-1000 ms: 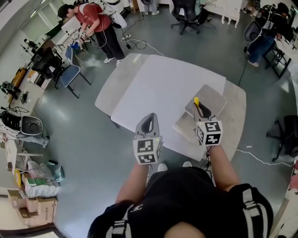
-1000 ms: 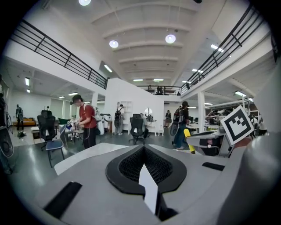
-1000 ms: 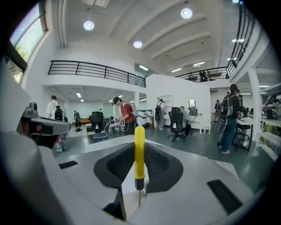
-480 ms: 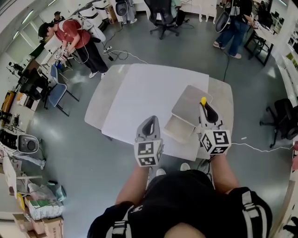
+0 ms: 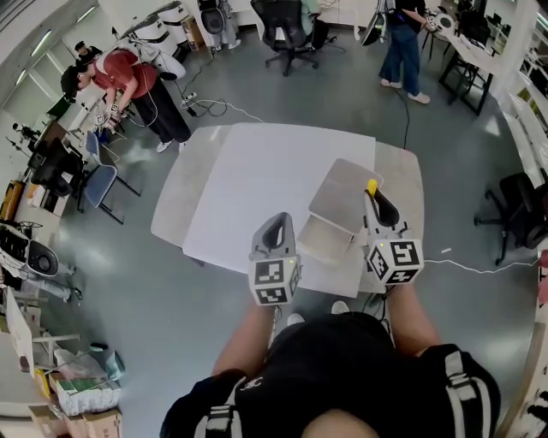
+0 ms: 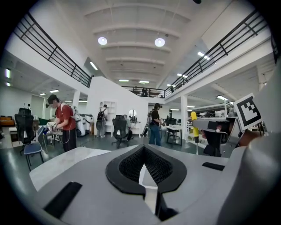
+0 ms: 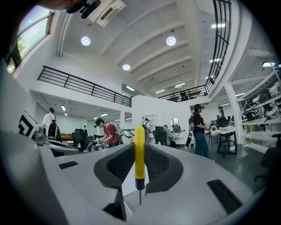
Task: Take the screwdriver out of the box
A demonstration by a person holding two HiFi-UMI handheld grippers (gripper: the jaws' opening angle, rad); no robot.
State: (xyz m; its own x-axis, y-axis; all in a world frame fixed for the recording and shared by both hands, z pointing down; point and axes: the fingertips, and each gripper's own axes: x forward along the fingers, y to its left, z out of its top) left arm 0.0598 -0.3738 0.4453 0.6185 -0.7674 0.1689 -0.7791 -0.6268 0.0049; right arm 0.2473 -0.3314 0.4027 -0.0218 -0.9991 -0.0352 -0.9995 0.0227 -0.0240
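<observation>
The screwdriver (image 7: pixel 139 151) has a yellow handle and a thin steel shaft. It stands upright between the jaws of my right gripper (image 7: pixel 141 169), which is shut on it. In the head view the yellow handle (image 5: pixel 372 186) sticks out past the right gripper (image 5: pixel 375 202), over the right edge of the open grey box (image 5: pixel 324 241). The box lid (image 5: pixel 342 192) lies folded back. My left gripper (image 5: pixel 274 224) hovers near the table's front edge, left of the box, shut with nothing in it (image 6: pixel 144 151).
The white table (image 5: pixel 257 184) sits on a grey floor. Office chairs (image 5: pixel 282 21) and several people stand at the far side. A person in red (image 5: pixel 128 81) works at a bench on the left. A cable (image 5: pixel 479 267) runs on the floor at the right.
The right gripper with the screwdriver has shifted from above the box lid to the box's right edge. The head view has swung, so the table sits further left. The left gripper holds still.
</observation>
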